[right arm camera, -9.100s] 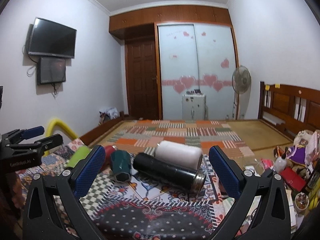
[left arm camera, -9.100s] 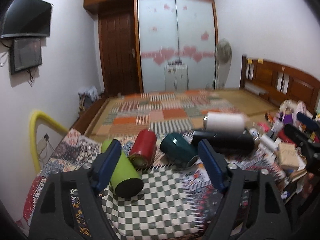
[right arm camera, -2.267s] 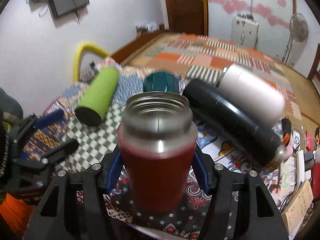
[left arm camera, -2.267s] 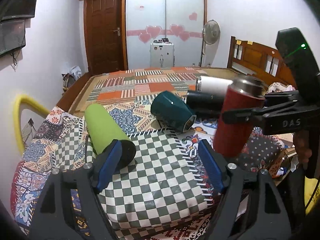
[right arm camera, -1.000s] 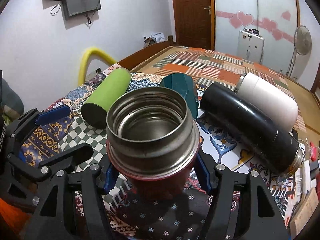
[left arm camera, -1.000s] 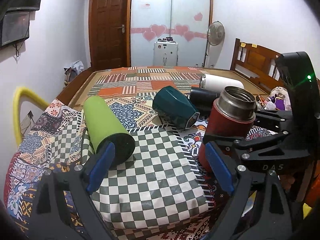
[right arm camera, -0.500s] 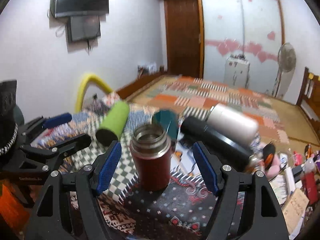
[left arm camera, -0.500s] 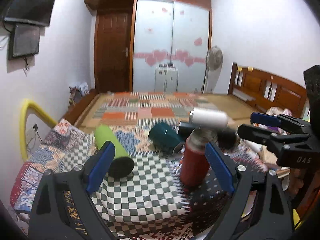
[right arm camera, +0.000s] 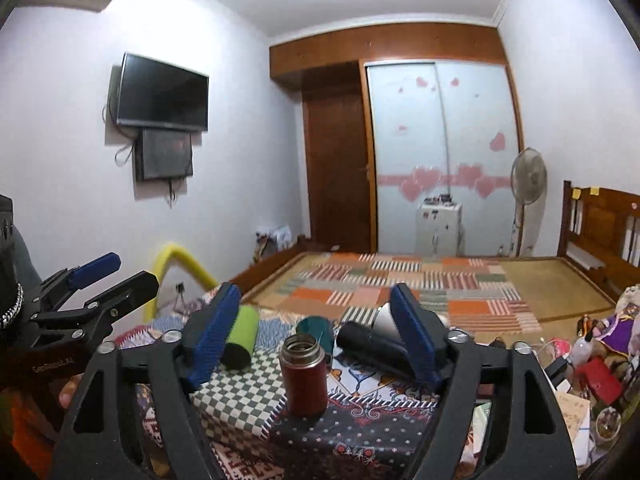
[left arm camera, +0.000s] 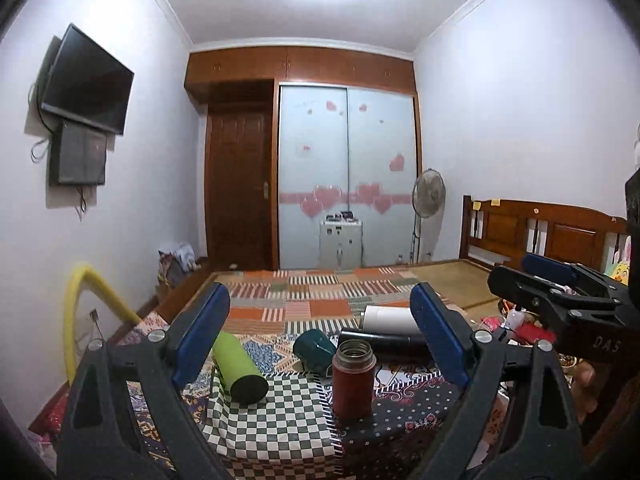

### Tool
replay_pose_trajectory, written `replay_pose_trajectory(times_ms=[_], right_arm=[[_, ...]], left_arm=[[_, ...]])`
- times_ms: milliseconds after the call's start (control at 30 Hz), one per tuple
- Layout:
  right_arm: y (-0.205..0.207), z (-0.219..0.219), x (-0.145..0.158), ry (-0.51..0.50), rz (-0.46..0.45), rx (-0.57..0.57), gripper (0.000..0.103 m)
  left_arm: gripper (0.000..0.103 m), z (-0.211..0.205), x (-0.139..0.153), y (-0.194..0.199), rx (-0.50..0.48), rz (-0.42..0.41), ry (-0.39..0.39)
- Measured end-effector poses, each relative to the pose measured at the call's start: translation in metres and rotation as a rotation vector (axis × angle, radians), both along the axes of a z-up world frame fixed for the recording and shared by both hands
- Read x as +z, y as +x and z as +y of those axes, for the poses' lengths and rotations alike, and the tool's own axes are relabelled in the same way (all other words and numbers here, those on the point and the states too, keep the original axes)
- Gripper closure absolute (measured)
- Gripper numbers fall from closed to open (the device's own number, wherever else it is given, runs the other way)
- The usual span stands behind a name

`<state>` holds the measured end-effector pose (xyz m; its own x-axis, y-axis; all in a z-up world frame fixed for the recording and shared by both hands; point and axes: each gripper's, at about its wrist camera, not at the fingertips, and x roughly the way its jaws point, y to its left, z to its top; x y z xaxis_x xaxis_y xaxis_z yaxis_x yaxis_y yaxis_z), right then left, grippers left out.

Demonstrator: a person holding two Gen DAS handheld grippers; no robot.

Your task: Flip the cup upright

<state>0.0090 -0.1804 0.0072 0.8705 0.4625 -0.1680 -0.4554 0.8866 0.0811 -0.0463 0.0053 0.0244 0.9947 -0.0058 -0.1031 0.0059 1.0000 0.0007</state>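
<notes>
Left wrist view shows the left gripper [left arm camera: 320, 340] with its blue pads spread wide and nothing between them. Beyond it the red cup [left arm camera: 353, 378] stands upright on the patterned cloth [left arm camera: 280, 420], its steel mouth facing up, at the border of the checkered part and the dark flowered part. Behind the cup lie four other vessels on their sides: a green bottle [left arm camera: 238, 366] to the left, a dark teal cup [left arm camera: 314, 349] just behind it, and a black flask [left arm camera: 380, 342] with a white flask [left arm camera: 386, 318] touching it at the back. This view also catches the right gripper [left arm camera: 560, 280] from the side, at the right edge, held above the table level; from here I cannot tell how wide it stands.

Right wrist view answers that: the right gripper [right arm camera: 316, 332] has its fingers [right arm camera: 412, 336] well apart and empty, and the red cup [right arm camera: 303, 374] stands free between them but farther away, touched by neither. Here the left gripper [right arm camera: 112, 276] appears at the left edge, open. Only this view shows the clutter [right arm camera: 592, 364] of small things at the right of the table, and the fan [right arm camera: 528, 180] more fully. Both views show the wall television [right arm camera: 162, 92] and the bed [right arm camera: 400, 280] with a striped cover.
</notes>
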Motion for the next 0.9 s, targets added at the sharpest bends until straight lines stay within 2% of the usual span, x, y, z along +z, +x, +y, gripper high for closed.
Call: replay_pose_trajectory(times_ms=[133, 233, 267, 900], right_arm=[[-0.009, -0.001, -0.002, 0.006, -0.021, -0.027, 0.017], [-0.013, -0.004, -0.006, 0.025, -0.020, -0.044, 0.001], [-0.014, -0.005, -0.007, 0.034, -0.027, -0.056, 0.000], [-0.028, -0.010, -0.017, -0.002, -0.055, -0.096, 0.000]], left_arm=[[0.005, -0.006, -0.001, -0.010, -0.002, -0.015, -0.005], [0.003, -0.008, -0.003, -0.015, 0.002, -0.018, -0.005], [0.002, -0.008, -0.004, -0.016, 0.003, -0.017, -0.006], [0.000, -0.013, -0.009, -0.020, 0.009, -0.010, -0.001]])
